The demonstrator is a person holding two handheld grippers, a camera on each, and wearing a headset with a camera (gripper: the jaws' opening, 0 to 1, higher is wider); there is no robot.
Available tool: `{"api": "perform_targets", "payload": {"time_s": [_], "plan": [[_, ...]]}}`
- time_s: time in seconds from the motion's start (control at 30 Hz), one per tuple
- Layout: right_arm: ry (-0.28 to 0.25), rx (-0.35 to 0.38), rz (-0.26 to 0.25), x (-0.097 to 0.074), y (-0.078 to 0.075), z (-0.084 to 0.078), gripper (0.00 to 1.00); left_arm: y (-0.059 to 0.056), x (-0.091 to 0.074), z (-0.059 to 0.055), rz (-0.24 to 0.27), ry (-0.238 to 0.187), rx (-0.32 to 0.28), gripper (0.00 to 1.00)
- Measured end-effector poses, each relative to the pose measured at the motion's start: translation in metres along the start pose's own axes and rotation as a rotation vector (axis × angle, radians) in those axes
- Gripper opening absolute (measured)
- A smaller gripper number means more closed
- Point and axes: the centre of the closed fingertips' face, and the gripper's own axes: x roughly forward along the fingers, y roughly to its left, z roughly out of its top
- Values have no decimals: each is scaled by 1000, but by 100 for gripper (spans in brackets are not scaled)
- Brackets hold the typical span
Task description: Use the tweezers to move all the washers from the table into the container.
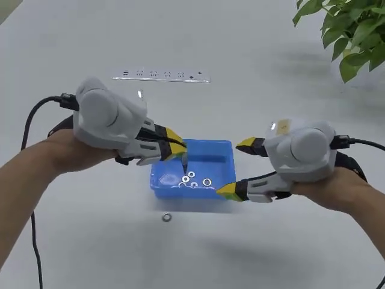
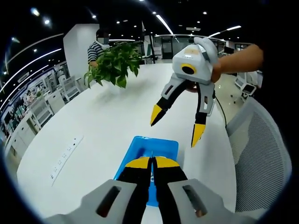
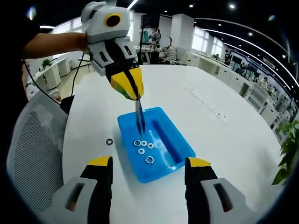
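A blue container (image 1: 207,155) (image 3: 170,137) (image 2: 154,149) sits mid-table with several washers (image 1: 191,179) (image 3: 143,147) inside. One washer (image 1: 166,217) (image 3: 109,141) lies on the table just outside its near edge. My left gripper (image 1: 179,149) (image 2: 151,163) (image 3: 132,88) is shut on thin tweezers (image 1: 185,163) (image 3: 139,116), whose tips hang over the container above the washers. My right gripper (image 1: 236,167) (image 3: 147,163) (image 2: 177,125) stands open at the container's right side, nothing between its yellow tips.
A white power strip (image 1: 161,76) (image 2: 65,156) lies flat at the back of the table. A leafy green plant (image 1: 349,30) (image 2: 114,63) stands at the far right. A mesh chair (image 3: 35,149) sits beside the table; people stand in the background.
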Motion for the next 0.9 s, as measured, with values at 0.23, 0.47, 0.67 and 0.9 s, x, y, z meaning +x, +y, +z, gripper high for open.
{"api": "perform_targets", "payload": {"time_s": [0.23, 0.47, 0.67, 0.9], "plan": [[-15, 49, -2, -6, 6, -4, 70, -5, -7, 2, -10, 9, -5, 5], [-36, 95, -11, -11, 11, -11, 78, -14, -16, 0, -17, 18, -21, 5], [-53, 104, -13, -14, 17, -12, 84, -18, -24, 0, -8, 22, -19, 5], [-60, 108, -11, -15, 21, -13, 89, -22, -31, 1, -1, 18, -24, 5]]}}
